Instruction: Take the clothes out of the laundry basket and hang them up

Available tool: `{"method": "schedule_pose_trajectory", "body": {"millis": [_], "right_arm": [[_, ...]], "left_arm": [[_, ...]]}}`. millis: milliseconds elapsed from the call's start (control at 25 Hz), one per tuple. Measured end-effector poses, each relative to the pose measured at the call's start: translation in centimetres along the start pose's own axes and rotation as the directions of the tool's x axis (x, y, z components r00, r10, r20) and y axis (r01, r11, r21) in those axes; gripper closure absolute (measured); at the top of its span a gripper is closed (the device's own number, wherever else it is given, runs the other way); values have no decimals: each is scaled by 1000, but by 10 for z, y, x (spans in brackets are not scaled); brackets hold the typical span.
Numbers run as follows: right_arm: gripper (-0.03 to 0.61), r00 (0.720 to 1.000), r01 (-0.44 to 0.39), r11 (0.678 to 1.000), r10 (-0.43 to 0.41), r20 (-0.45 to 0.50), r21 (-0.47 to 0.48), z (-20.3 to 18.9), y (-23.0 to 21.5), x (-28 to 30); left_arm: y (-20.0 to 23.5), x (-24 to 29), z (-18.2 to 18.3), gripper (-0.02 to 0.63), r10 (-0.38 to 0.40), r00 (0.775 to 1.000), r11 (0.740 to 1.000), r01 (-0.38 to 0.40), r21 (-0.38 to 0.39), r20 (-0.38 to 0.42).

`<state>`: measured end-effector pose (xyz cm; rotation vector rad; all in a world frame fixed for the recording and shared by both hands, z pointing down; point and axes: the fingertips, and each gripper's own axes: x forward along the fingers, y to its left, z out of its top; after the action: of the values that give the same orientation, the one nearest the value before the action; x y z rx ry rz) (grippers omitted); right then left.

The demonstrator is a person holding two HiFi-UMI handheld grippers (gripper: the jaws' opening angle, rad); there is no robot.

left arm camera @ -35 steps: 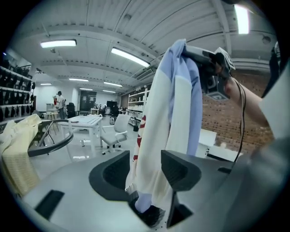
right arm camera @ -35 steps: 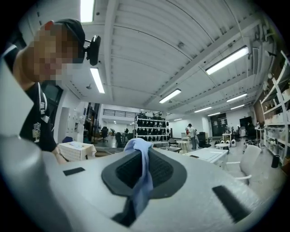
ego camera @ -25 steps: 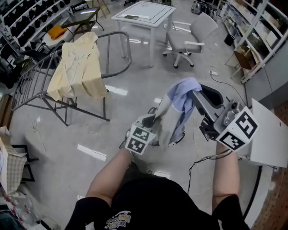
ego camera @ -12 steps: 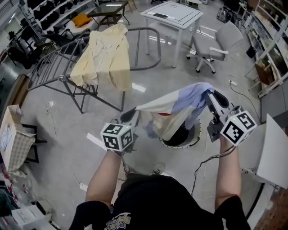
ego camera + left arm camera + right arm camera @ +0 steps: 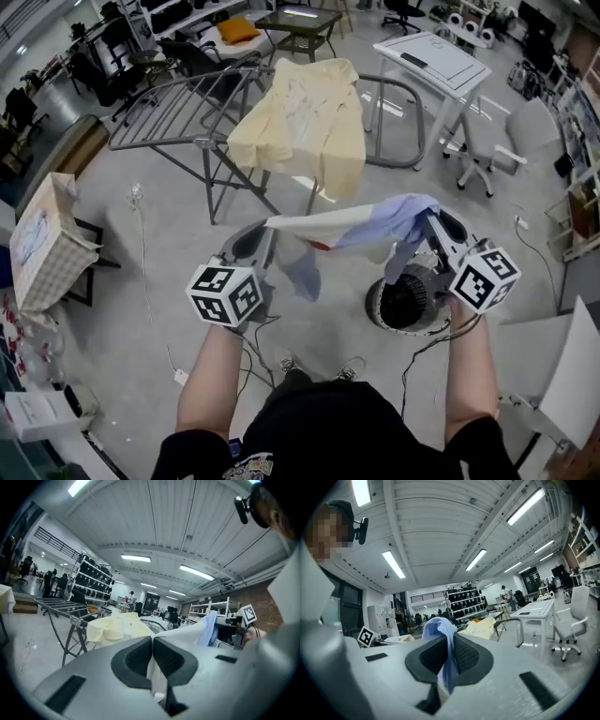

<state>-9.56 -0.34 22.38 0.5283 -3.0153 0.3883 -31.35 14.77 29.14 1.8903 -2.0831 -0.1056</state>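
Nearest the person, the left gripper (image 5: pixel 259 240) and the right gripper (image 5: pixel 435 225) are held up level and well apart, and a garment (image 5: pixel 328 225) is stretched between them above the floor (image 5: pixel 141 309). The left gripper's fingers are closed on the garment's cream-white edge; in the left gripper view the pale cloth runs up through the seam between the two dark pads. The right gripper's fingers are clamped on the light blue part, which bunches over the fingertips and hangs down between the pads in the right gripper view. A loose blue fold droops from the middle of the span.

Just beyond and below the right gripper, the round laundry basket (image 5: pixel 412 328) stands on the floor, its inside dark. At the left edge a checked cloth bag (image 5: pixel 37 248) stands on the floor.

Farther off, a grey drying rack (image 5: pixel 178 108) stands left of centre with a yellow shirt (image 5: pixel 305 122) draped over its right end. Beyond it to the right are a white counter (image 5: pixel 436 61) and a grey office chair (image 5: pixel 502 155).
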Motion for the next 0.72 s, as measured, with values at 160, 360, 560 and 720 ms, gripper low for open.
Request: {"method": "schedule_pose_trajectory", "body": {"millis": [160,360,560,720], "right_arm": [[552,998,-65,998,65,-13,3,-6,58,53],[552,989,-150,989,150,-11,-7,-14,130,117],[552,975,-222,975,222,-15,4,-24,182,174],[552,959,-282,959,282,-24,12,-35,207,219]], "left_arm": [[65,-45,28,601,73,996,997,-73,-10,50],[143,-101,59,601,158,983,987,-159,-5,98],[201,-146,77,601,261,958,961,-269,58,120],[239,-169,88,601,329,933,939,-340,58,145]]}}
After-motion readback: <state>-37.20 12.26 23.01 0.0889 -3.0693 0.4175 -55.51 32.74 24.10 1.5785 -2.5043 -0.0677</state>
